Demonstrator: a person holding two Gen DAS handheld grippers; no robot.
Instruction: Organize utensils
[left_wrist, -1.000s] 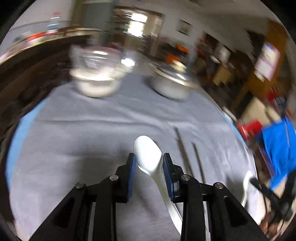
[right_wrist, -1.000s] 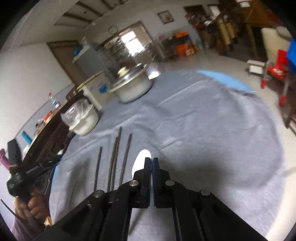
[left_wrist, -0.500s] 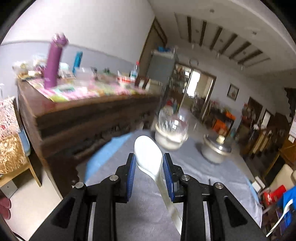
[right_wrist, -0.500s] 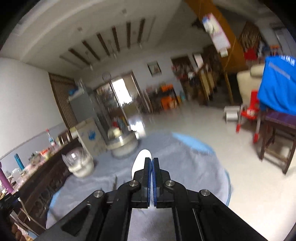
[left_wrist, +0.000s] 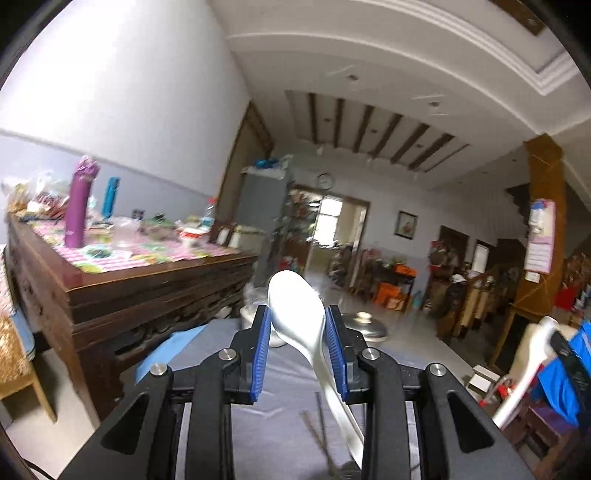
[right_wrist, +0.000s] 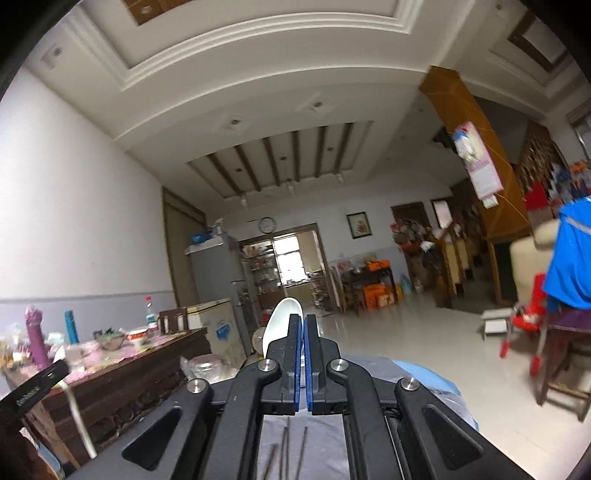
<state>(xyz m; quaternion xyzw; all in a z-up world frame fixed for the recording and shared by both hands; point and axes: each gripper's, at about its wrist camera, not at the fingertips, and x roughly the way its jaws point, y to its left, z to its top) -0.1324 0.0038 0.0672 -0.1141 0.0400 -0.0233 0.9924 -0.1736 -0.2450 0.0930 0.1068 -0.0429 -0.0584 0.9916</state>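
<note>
My left gripper (left_wrist: 297, 332) is shut on the bowl of a white spoon (left_wrist: 295, 306), whose handle slants down to the right under the right finger. It is held level above the grey-clothed table (left_wrist: 280, 406). Several dark chopsticks (left_wrist: 317, 435) lie on the cloth below. My right gripper (right_wrist: 304, 332) is shut on a second white spoon (right_wrist: 279, 325); only its bowl shows, left of the pads. The chopsticks (right_wrist: 286, 448) also show beneath it. In the left wrist view that second spoon (left_wrist: 524, 373) appears at the far right.
A dark wooden sideboard (left_wrist: 129, 295) with a purple bottle (left_wrist: 79, 206) and clutter stands left of the table. A plastic-covered bowl (left_wrist: 251, 306) and a lidded metal pot (left_wrist: 364, 326) sit at the table's far end. A chair draped in blue cloth (right_wrist: 569, 258) and a red stool (right_wrist: 528, 314) stand right.
Both grippers have lifted off the table and tilted up toward level, so the views swung from the tablecloth to the room. Each still grips its white spoon.
</note>
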